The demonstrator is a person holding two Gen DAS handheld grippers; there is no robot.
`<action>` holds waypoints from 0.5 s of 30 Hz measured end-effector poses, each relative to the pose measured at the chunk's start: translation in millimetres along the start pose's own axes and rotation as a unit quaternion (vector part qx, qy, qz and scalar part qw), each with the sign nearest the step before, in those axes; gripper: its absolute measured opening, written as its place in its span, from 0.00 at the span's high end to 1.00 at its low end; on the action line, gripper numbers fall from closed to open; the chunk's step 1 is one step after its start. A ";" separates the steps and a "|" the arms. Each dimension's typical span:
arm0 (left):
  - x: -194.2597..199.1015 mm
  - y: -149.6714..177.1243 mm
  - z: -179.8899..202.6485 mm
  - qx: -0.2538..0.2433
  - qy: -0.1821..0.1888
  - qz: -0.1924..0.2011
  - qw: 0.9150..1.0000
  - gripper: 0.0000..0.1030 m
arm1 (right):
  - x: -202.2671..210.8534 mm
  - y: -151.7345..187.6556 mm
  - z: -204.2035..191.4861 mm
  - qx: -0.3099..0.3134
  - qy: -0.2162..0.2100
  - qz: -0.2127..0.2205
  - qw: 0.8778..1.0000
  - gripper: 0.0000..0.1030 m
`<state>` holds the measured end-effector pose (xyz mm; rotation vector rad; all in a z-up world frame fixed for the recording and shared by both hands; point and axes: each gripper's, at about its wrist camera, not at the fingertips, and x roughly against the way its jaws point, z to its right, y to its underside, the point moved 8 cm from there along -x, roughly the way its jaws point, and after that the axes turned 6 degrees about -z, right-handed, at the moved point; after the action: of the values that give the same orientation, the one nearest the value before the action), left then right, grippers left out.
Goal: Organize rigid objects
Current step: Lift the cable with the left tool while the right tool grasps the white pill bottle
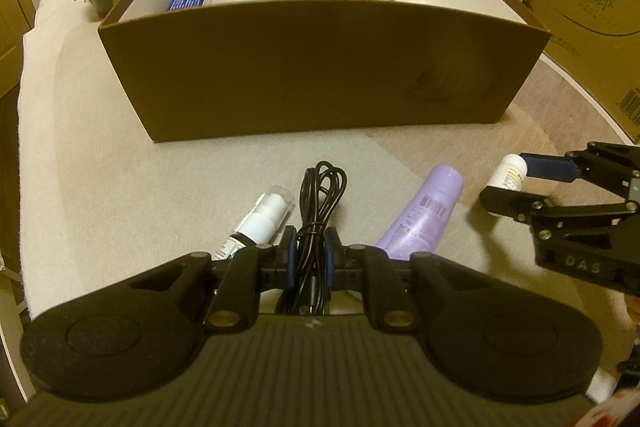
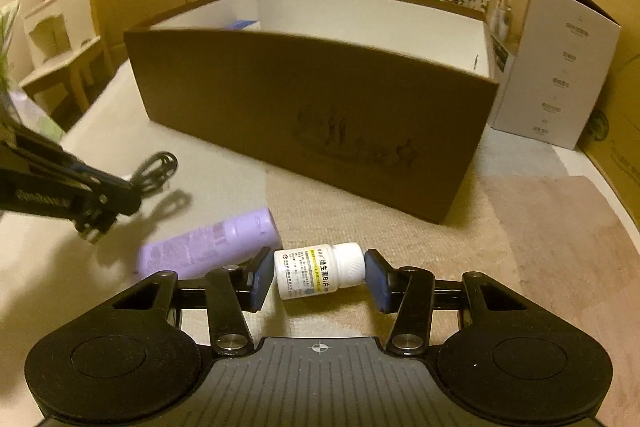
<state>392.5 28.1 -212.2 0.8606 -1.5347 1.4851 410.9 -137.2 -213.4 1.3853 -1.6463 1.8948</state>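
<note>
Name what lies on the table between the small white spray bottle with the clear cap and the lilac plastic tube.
A bundled black cable, clamped in the left gripper, lies between the spray bottle and the lilac tube; the left wrist view shows it.

My fingers [image 2: 258,277] are matt black plastic with blue rubbery pads and brass-coloured rivets. The pill bottle [image 2: 320,271] is smooth white plastic with a glossy paper label. The tube [image 2: 208,247] is satiny lilac plastic, the cable [image 1: 320,199] black and rubbery. The box [image 1: 320,67] is matt brown cardboard, white inside. The bench [image 1: 120,167] wears pale, finely woven cloth.
</note>
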 end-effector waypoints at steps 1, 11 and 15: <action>1.6 -0.5 0.0 0.000 0.000 0.001 1.000 0.88 | 3.6 -1.4 -0.2 -0.004 -0.001 0.003 1.000 0.52; 26.5 -9.2 3.9 -0.004 0.005 0.025 1.000 0.88 | 40.5 -18.9 -3.7 -0.027 -0.014 0.033 0.999 0.52; 39.5 -15.4 3.3 -0.004 0.009 0.037 0.999 0.88 | 57.4 -30.8 -3.7 -0.037 -0.024 0.048 0.998 0.52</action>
<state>388.8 26.2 -169.9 0.7916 -1.5722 1.5340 402.6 -145.2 -149.2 1.3550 -1.8166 1.8449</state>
